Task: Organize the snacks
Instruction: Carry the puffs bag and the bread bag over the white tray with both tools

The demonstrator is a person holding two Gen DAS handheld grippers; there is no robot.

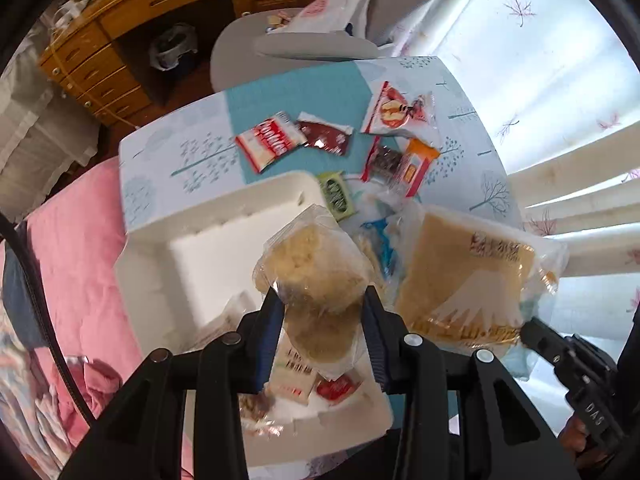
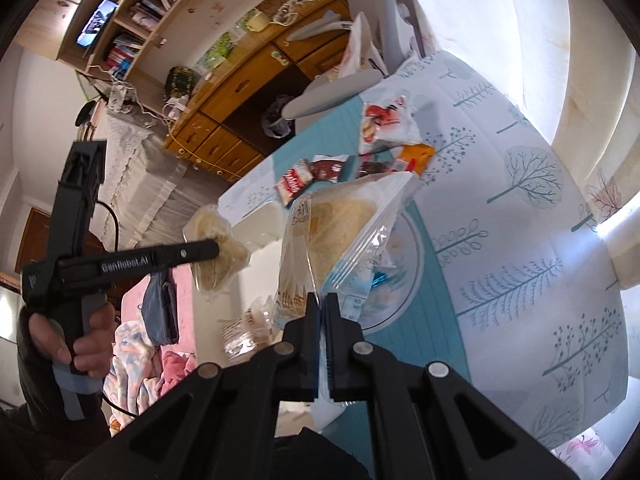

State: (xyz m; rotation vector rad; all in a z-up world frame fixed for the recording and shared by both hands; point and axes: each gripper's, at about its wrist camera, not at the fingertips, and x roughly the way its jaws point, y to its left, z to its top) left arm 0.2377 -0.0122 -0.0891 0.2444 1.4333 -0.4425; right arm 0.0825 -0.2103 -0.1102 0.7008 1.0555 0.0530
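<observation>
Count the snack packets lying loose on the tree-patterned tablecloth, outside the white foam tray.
5: red-and-white packet, dark red packet, white-and-red bag, orange-and-brown packet, green packet beside the tray. The held bags may hide more.

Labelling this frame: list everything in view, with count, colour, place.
round cake pack: 1, clear wrap, pale yellow, in left gripper
triangular cake pack: 1, clear wrap, tan, in right gripper
foam tray: 1, white, on table, holds a few packets
loose snack packets: about six, mostly red, beyond tray
tablecloth: 1, white and teal, tree print
desk: 1, wooden, background
left gripper: black, shut on pack
right gripper: black, shut on pack
</observation>
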